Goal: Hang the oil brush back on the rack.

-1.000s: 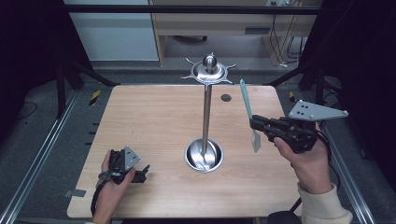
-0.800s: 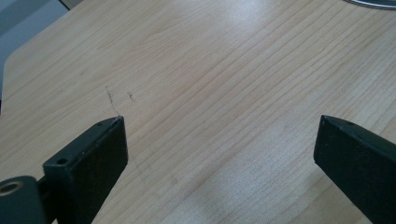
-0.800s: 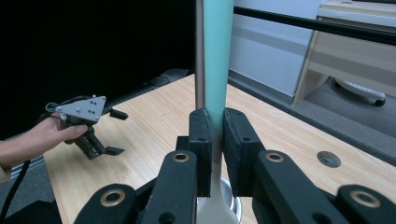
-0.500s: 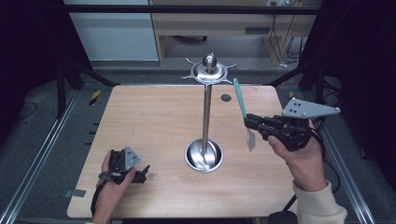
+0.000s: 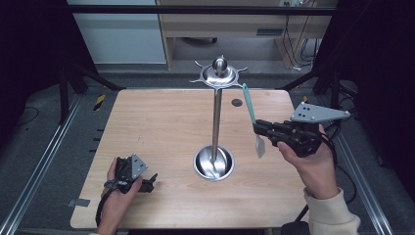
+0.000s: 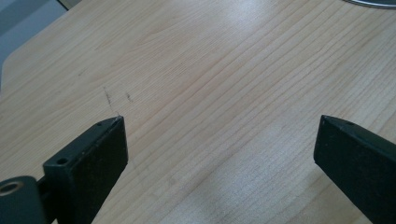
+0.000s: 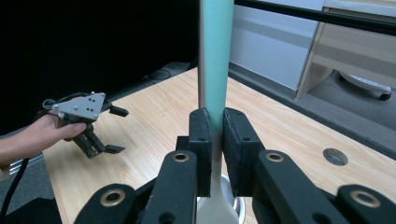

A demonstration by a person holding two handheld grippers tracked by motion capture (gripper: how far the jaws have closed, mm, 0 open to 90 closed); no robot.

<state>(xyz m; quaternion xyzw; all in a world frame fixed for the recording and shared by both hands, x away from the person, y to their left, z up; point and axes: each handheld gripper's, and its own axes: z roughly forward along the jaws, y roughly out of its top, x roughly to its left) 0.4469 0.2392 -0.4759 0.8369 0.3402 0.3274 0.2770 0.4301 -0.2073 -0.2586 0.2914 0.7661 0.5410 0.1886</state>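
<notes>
Your right gripper (image 5: 262,131), clamped on the teal-handled steel spatula (image 5: 253,117), has carried it closer to the tall steel hook-topped stand (image 5: 216,112), ready for hanging; your left gripper (image 5: 147,183) rests unclenched, holding nothing.

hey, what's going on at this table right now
A person works at a wooden table with a gripper in each hand. The right gripper is shut on a teal-handled spatula, held upright above the table beside a tall metal hanging stand with hooks around its top. The left gripper rests open on the table near the front left, holding nothing.
</notes>
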